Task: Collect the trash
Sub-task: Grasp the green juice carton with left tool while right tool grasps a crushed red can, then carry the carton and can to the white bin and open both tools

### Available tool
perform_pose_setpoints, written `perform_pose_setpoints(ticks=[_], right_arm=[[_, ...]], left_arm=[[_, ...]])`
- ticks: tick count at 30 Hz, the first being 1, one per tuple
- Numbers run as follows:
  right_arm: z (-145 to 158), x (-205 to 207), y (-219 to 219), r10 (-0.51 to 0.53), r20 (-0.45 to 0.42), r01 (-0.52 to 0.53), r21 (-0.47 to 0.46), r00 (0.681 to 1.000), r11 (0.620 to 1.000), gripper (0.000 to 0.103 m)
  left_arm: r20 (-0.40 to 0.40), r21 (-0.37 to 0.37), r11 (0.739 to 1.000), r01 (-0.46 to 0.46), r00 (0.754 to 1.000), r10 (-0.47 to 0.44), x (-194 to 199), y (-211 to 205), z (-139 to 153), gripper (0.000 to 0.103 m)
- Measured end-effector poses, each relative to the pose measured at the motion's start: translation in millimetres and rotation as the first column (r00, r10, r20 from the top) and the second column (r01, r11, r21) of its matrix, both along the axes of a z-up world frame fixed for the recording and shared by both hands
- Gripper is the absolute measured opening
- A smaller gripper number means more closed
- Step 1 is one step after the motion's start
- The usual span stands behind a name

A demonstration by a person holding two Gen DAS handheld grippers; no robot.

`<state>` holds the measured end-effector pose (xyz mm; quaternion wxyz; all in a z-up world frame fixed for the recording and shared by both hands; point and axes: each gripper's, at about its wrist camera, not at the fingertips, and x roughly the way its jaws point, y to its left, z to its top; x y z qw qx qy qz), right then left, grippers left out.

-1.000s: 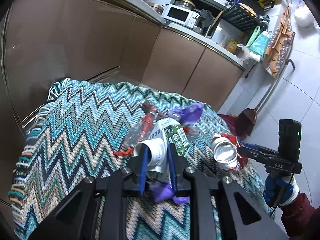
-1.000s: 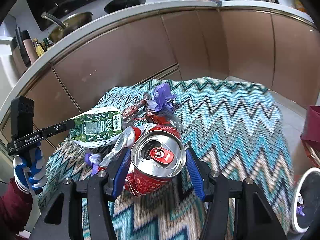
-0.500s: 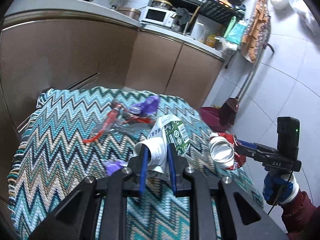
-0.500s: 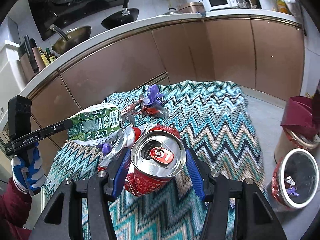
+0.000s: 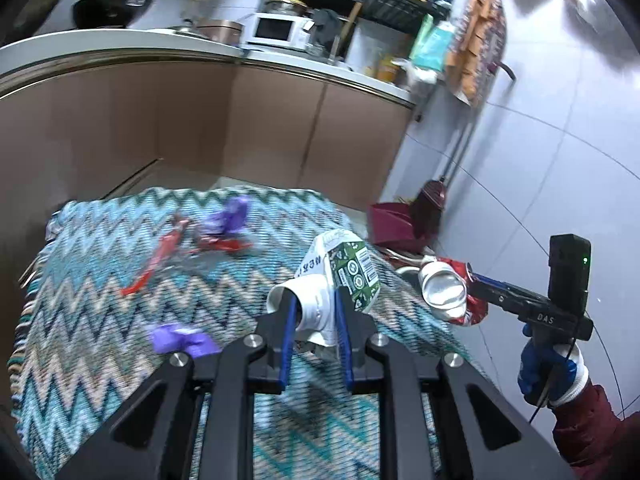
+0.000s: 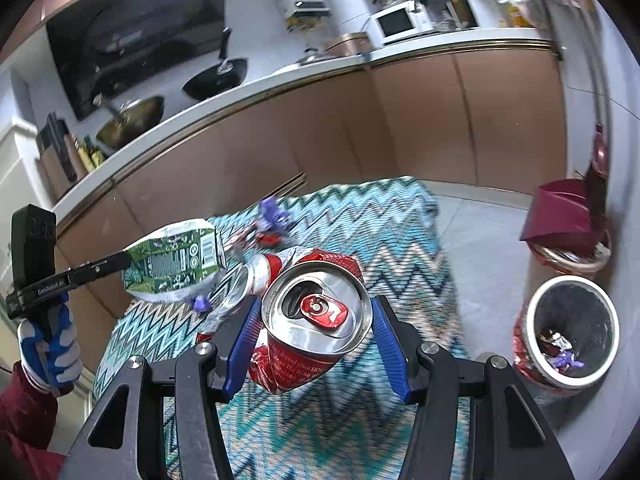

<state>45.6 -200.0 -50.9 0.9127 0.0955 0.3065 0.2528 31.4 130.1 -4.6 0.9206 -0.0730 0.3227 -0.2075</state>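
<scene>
My left gripper [image 5: 314,300] is shut on a crumpled green-and-white carton [image 5: 344,276], held above the zigzag-patterned cloth [image 5: 100,292]; the same carton [image 6: 176,266] shows at the left of the right wrist view. My right gripper [image 6: 316,312] is shut on a dented red drink can [image 6: 316,320], top facing the camera; the can [image 5: 448,290] also hangs at the right of the left wrist view. A round trash bin [image 6: 572,330] with wrappers inside stands on the floor to the right. Purple wrappers [image 5: 180,340] and red wrappers [image 5: 160,256] lie on the cloth.
Brown kitchen cabinets [image 5: 200,128] run behind the cloth-covered surface. A dark red dustpan [image 6: 564,216] and a broom [image 5: 432,200] stand by the tiled wall near the bin. A gloved hand [image 6: 48,344] holds the left gripper's handle.
Both grippers have drawn back and risen from the cloth with the carton and can still held. The bin has come into the right wrist view, and the wrappers now lie farther off.
</scene>
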Motion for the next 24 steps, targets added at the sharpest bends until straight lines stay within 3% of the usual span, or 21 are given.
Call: perform_pose_setpoints(ticks=[8, 16, 24], right_arm=[[-1, 4, -99, -0.211, 0.015, 0.21, 0.049, 0.977, 0.977, 0.053], [-23, 37, -190, -0.476, -0.002, 0.476, -0.039, 0.879, 0.879, 0.053], [-79, 95, -250, -0.611, -0.061, 0.592, -0.186, 0.789, 0.784, 0.053]], left_arm=[[-0.015, 0.036, 0.983, 0.179, 0.984, -0.178, 51, -120, 8, 0.018], [-0.094, 0.054, 0.934, 0.354, 0.933, -0.348, 135, -277, -15, 0.018], [-0.181, 0.116, 0.897, 0.426, 0.897, -0.403, 204, -406, -76, 0.017]])
